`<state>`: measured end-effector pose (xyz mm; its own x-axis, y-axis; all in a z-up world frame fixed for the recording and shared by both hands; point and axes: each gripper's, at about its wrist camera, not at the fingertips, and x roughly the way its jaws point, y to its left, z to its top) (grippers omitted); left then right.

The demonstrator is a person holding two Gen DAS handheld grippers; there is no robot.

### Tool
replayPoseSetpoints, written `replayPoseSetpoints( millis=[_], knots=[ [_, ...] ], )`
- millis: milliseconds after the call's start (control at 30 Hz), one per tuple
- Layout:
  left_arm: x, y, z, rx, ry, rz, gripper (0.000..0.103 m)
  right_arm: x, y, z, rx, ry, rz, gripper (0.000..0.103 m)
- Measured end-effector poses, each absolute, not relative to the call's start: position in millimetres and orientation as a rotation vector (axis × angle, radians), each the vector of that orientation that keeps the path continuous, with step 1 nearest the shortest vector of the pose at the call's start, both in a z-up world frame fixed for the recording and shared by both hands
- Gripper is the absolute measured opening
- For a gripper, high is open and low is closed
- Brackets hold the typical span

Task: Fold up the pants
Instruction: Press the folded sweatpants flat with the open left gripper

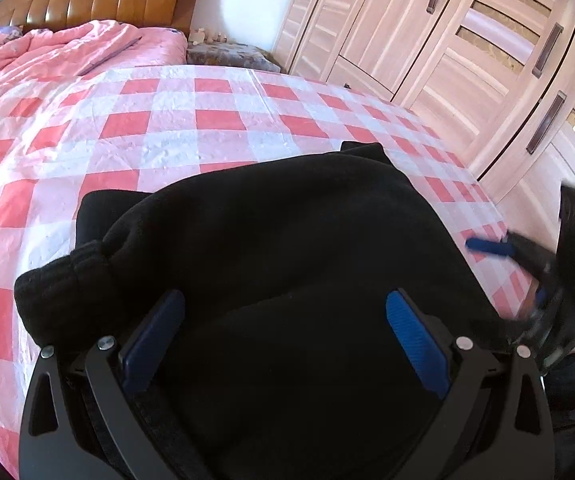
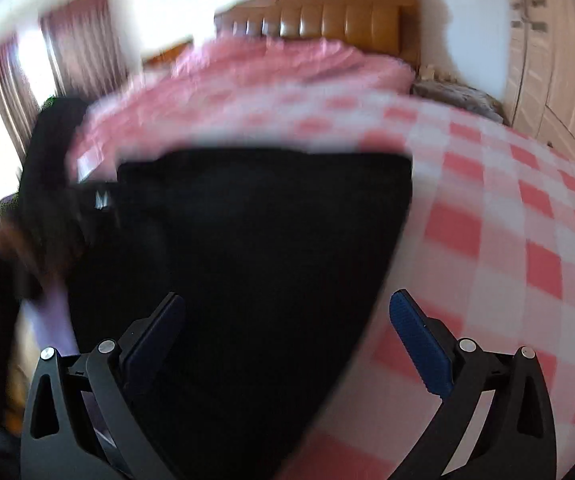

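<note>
The pants (image 1: 271, 240) lay on the bed (image 1: 191, 120), on its red-and-white checked cover, near the edge closest to the person. They were black and looked like thick fleece, already doubled over into a rounded bundle, with a ribbed cuff (image 1: 83, 264) sticking out at the left side of the left wrist view.

The left tool (image 1: 285, 336) hung just above the near part of the bundle with its blue pads spread wide and nothing between them. The right tool (image 2: 287, 340) was likewise spread and empty, over the right-hand border of the cloth, where black fabric met the checked cover. The right wrist view was smeared by blur, so fine detail there could not be read. In the left wrist view the right tool (image 1: 527, 264) showed as a dark blurred shape beside the bundle's right side, with one blue fingertip over the cover.

Judging by the look of it, the fabric would be soft, limp and fairly bulky, light enough to lift yet inclined to sag and spring out of a crease. It should not be slippery against ridged pads. The best holds seemed to be the thicker parts: the ribbed cuff and the folded edges, where several layers could be pinched together. A bite on a single top layer would probably peel it away and undo the fold. The smooth domed middle offered little to grip.
</note>
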<state>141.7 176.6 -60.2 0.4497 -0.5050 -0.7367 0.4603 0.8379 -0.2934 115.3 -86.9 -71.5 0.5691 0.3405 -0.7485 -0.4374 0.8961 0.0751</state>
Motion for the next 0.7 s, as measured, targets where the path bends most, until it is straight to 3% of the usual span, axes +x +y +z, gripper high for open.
replayPoseSetpoints(
  millis=[300, 700],
  knots=[
    [138, 168, -61, 0.026, 0.917, -0.552, 0.101, 78, -114, -51, -0.078, 0.751, 0.439, 0.098],
    [137, 168, -62, 0.028, 0.911, -0.549, 0.101, 72, -112, -84, -0.042, 0.825, 0.508, 0.098]
  ],
)
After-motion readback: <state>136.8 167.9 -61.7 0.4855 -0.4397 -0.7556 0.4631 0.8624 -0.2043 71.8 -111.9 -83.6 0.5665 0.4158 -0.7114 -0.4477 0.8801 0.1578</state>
